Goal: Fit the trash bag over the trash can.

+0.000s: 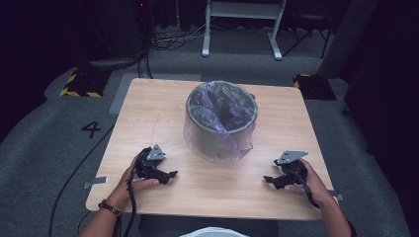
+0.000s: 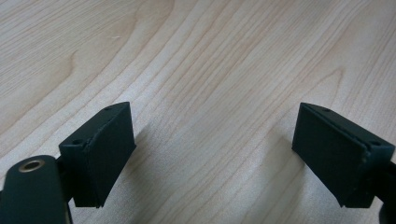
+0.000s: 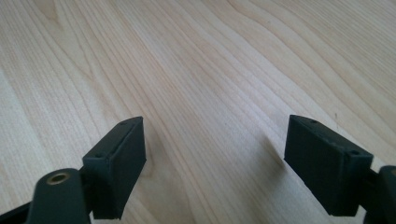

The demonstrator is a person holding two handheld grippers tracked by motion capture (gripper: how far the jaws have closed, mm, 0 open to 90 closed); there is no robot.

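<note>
My left gripper [image 1: 170,174] and right gripper [image 1: 267,179] rest released, jaws wide, on the table [image 1: 148,113]; a "4" [image 1: 91,129] marks the floor at left.

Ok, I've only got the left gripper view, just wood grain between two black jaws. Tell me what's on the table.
Observer: One thing, a round bin lined with a clear purple-tinted bag, near the middle of the table.
Operator: Say where my gripper sits relative to it.
Observer: The left gripper rests on the near left part of the table, apart from the bin, jaws pointing right.
Operator: Now give me the other one.
Observer: The right gripper rests at the near right, jaws spread wide over bare wood, holding nothing.
</note>
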